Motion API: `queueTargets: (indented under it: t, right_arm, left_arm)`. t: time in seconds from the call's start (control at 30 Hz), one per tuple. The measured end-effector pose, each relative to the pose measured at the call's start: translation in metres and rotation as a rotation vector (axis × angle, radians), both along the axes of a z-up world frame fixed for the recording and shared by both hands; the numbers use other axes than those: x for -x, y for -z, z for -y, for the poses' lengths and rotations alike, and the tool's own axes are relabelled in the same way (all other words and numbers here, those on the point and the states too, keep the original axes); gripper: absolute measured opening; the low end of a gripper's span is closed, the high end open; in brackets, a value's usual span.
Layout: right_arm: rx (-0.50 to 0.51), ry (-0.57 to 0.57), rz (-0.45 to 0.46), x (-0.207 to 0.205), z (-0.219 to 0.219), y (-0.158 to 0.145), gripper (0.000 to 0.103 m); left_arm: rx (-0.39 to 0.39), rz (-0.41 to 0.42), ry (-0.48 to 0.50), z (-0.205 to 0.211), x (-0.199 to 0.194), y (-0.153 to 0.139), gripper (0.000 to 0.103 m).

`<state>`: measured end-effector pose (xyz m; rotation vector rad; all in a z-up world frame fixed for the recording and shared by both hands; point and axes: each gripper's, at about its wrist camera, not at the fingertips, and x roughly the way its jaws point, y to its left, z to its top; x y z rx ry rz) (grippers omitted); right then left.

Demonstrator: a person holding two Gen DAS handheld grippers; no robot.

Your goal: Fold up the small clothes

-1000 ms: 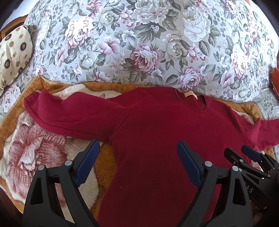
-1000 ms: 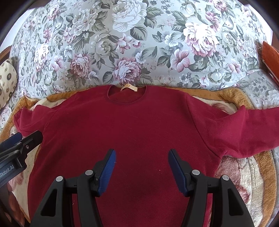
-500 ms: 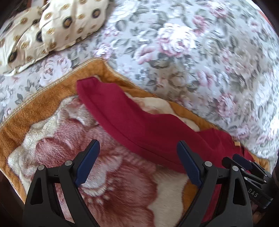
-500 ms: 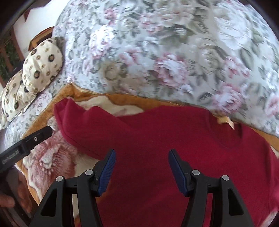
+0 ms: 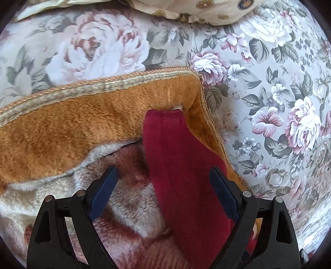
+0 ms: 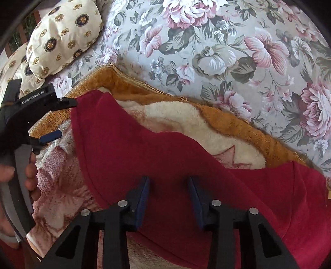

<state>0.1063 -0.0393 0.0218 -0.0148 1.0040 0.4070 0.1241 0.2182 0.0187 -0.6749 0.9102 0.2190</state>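
A dark red long-sleeved top (image 6: 186, 165) lies flat on a plush orange and cream blanket (image 6: 186, 111). Its left sleeve (image 5: 182, 165) runs away from me in the left wrist view, cuff (image 5: 165, 115) at the blanket's orange border. My left gripper (image 5: 163, 175) is open, its fingers straddling the sleeve just above it; it also shows at the left of the right wrist view (image 6: 55, 118). My right gripper (image 6: 168, 186) is open, narrower, over the sleeve near the shoulder, holding nothing.
The blanket (image 5: 72, 124) lies on a floral bedspread (image 5: 279, 93). A cream patterned pillow (image 6: 62, 39) sits at the far left, another pillow edge (image 5: 196, 10) beyond the cuff. A hand (image 6: 31, 171) holds the left gripper's handle.
Both grippers have swung left from the top's body to its left sleeve. The left one has come close over the cuff end. The right gripper's jaws have narrowed.
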Motion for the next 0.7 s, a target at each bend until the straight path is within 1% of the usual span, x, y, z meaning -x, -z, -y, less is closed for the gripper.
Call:
queueTargets:
  t: [0.07, 0.13, 0.17, 0.2, 0.23, 0.27, 0.3, 0.33, 0.37, 0.43, 0.5, 0.53, 0.6, 0.67, 0.7]
  right_arm:
    - [0.011, -0.004, 0.023, 0.002, -0.002, 0.002, 0.036]
    - [0.022, -0.020, 0.028, 0.003, -0.003, -0.001, 0.036]
    - [0.009, -0.024, 0.021, 0.004, -0.001, -0.003, 0.036]
    - [-0.016, -0.024, 0.010, 0.006, 0.006, -0.005, 0.036]
    - [-0.056, -0.015, -0.005, 0.008, 0.016, -0.009, 0.035]
    - [-0.081, 0.000, -0.013, 0.010, 0.024, -0.012, 0.035]
    - [-0.100, 0.020, -0.017, 0.013, 0.035, -0.016, 0.035]
    - [-0.116, 0.041, -0.015, 0.016, 0.047, -0.021, 0.035]
    - [-0.126, 0.062, -0.005, 0.021, 0.060, -0.026, 0.035]
    - [-0.119, 0.111, 0.014, 0.030, 0.087, -0.034, 0.035]
    - [-0.105, 0.145, 0.029, 0.041, 0.115, -0.042, 0.035]
    - [-0.097, 0.168, 0.038, 0.048, 0.131, -0.047, 0.036]
    - [-0.096, 0.210, 0.058, 0.059, 0.162, -0.056, 0.036]
    - [-0.090, 0.263, 0.079, 0.076, 0.197, -0.066, 0.036]
    - [-0.085, 0.287, 0.087, 0.084, 0.212, -0.069, 0.036]
  left_arm:
    - [0.004, 0.000, 0.007, 0.001, -0.009, 0.007, 0.090]
    - [0.019, 0.019, -0.008, -0.001, -0.012, 0.010, 0.088]
    - [0.029, 0.040, -0.004, -0.001, -0.011, 0.008, 0.073]
    - [0.044, 0.052, 0.015, -0.001, -0.011, 0.006, 0.041]
    - [0.061, 0.044, 0.056, 0.002, -0.012, 0.003, 0.029]
    - [0.058, 0.039, 0.081, 0.005, -0.008, -0.002, 0.016]
    - [0.051, 0.049, 0.105, 0.010, -0.005, -0.010, 0.015]
    - [0.057, 0.078, 0.139, 0.016, 0.000, -0.021, 0.014]
    - [0.061, 0.105, 0.174, 0.025, 0.007, -0.036, 0.009]
    - [0.060, 0.153, 0.237, 0.043, 0.022, -0.066, 0.009]
    - [0.069, 0.226, 0.317, 0.072, 0.041, -0.099, 0.009]
    - [0.073, 0.266, 0.367, 0.089, 0.053, -0.115, 0.009]
    - [0.080, 0.311, 0.475, 0.130, 0.072, -0.140, 0.009]
    - [0.092, 0.324, 0.576, 0.176, 0.086, -0.149, 0.009]
    - [0.087, 0.320, 0.643, 0.208, 0.091, -0.151, 0.009]
